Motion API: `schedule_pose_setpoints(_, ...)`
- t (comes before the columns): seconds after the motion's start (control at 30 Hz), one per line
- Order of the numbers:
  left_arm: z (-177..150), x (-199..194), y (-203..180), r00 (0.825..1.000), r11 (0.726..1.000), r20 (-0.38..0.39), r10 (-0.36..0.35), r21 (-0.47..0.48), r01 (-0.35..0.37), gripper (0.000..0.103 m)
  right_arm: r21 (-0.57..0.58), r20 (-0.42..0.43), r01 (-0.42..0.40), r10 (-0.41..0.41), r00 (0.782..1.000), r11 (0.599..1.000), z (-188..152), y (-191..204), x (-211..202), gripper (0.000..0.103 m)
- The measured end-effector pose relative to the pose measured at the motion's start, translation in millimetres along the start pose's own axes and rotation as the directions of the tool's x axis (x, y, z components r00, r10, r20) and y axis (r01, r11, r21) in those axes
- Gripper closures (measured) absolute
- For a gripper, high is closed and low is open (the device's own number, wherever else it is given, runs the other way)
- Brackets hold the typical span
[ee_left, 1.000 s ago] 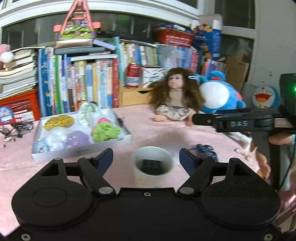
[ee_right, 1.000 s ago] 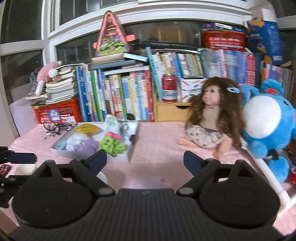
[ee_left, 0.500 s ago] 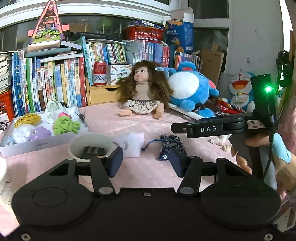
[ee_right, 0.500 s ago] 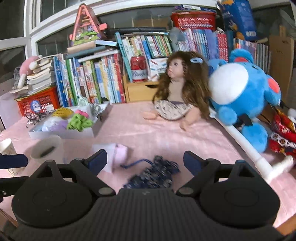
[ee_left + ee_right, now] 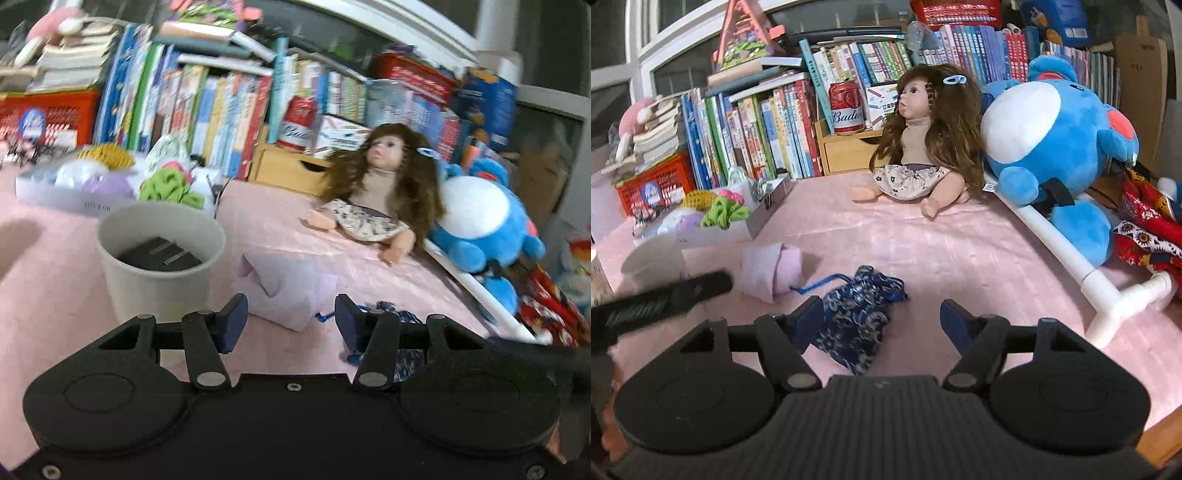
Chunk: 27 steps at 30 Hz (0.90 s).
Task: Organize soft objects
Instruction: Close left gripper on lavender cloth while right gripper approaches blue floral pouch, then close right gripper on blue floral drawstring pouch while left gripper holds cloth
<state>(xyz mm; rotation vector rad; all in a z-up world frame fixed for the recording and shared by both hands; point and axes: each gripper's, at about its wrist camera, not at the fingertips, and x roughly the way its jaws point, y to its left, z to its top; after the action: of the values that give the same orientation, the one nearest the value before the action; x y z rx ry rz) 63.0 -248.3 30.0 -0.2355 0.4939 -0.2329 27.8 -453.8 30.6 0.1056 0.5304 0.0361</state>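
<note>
With both the left gripper (image 5: 287,319) and right gripper (image 5: 881,325) spread apart and empty, we judge the blue drawstring pouch (image 5: 858,317), lying near on the pink tablecloth (image 5: 960,258) right of the lilac cloth (image 5: 772,269), light, limp, best pinched mid-body.

Open pink tabletop (image 5: 953,266) in the middle, easy to get through. Left side's crowded by the cup (image 5: 159,266) and tray (image 5: 738,232); doll (image 5: 923,140) and blue plush (image 5: 1056,140) block the back.
</note>
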Motion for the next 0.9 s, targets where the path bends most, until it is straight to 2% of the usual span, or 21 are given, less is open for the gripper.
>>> schedule_pose_setpoints(0.17, -2, 26, -9, 0.997, 0.995, -0.013, 0.077, -0.055, -0.077, 0.041, -0.043, 0.010, -0.044, 0.045, 0.999, 0.998, -14, -5, 1, 0.023)
schedule_pose_setpoints(0.27, -2, 40, -13, 0.994, 0.991, -0.037, 0.099, -0.088, -0.102, 0.038, -0.055, 0.013, -0.054, 0.055, 0.998, 0.997, -20, -8, 2, 0.023)
schedule_pose_setpoints(0.57, -2, 64, -24, 0.989, 0.985, -0.061, 0.138, -0.097, -0.143, 0.040, -0.144, 0.007, -0.076, 0.078, 0.997, 0.987, -29, -10, 3, 0.019)
schedule_pose_setpoints(0.73, -1, 72, -24, 0.984, 0.978, -0.069, 0.164, -0.119, -0.171, 0.048, -0.159, 0.004, -0.089, 0.091, 0.996, 0.983, -30, -7, 6, 0.019)
schedule_pose_setpoints(0.8, 0, 75, -23, 0.983, 0.976, -0.071, 0.169, -0.126, -0.176, 0.057, -0.162, 0.002, -0.095, 0.096, 0.995, 0.982, -30, -7, 7, 0.019)
schedule_pose_setpoints(0.87, 0, 77, -22, 0.982, 0.975, -0.072, 0.176, -0.128, -0.184, 0.075, -0.169, -0.001, -0.102, 0.103, 0.995, 0.980, -29, -6, 8, 0.019)
schedule_pose_setpoints(0.9, 1, 77, -21, 0.982, 0.975, -0.073, 0.176, -0.128, -0.184, 0.078, -0.172, -0.002, -0.104, 0.105, 0.994, 0.980, -29, -5, 9, 0.019)
